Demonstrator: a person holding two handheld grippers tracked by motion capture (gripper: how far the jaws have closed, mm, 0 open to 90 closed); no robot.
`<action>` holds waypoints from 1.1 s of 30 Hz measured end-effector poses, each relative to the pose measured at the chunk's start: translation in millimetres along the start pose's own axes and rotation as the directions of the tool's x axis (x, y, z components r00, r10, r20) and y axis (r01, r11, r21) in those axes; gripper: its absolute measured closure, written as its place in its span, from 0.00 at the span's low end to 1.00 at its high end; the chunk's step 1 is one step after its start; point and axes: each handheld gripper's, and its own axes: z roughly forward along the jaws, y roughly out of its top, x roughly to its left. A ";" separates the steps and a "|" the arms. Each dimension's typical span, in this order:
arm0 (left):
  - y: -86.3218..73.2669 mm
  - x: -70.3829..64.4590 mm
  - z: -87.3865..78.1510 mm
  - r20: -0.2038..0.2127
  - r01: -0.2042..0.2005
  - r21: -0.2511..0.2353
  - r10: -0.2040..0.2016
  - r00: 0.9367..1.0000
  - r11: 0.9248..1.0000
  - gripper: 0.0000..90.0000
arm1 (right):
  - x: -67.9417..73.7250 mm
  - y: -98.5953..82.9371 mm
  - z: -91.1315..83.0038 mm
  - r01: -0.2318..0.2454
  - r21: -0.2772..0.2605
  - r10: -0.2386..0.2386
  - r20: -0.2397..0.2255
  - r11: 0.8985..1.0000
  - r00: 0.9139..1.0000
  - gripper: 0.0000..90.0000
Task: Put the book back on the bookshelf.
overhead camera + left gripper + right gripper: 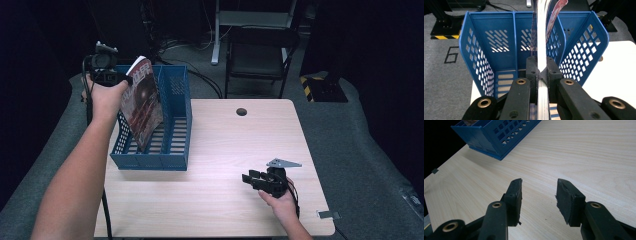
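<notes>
A blue slotted file rack (172, 125) stands on the left of the light wooden table (225, 200). My left gripper (120, 79) is shut on the top edge of a magazine (142, 102) with a dark red cover, which leans inside the rack's left compartment. In the left gripper view the magazine (542, 37) runs edge-on between the jaws (542, 72), with the rack (486, 57) behind it. My right gripper (248, 177) rests low over the table at the front right, open and holding nothing; its jaws (539, 192) stand apart above bare wood.
A round cable hole (241, 111) sits near the table's far edge. A dark chair (260, 55) stands behind the table on grey carpet. A corner of the rack (491, 135) lies ahead and to the left in the right gripper view.
</notes>
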 end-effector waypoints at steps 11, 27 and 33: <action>-6.9 1.9 8.6 -0.007 0.004 0.010 -0.004 1.000 1.000 0.93 | 0.1 0.0 -0.1 -0.002 -0.001 0.002 -0.003 1.000 1.000 0.62; -25.3 8.9 27.5 -0.015 0.023 0.026 -0.023 1.000 0.999 0.93 | 0.2 0.0 0.0 -0.001 -0.001 0.001 -0.002 1.000 1.000 0.62; -32.7 11.5 34.9 -0.018 0.025 0.034 -0.024 1.000 0.999 0.93 | -0.2 0.0 0.0 -0.003 -0.002 0.003 -0.002 1.000 1.000 0.62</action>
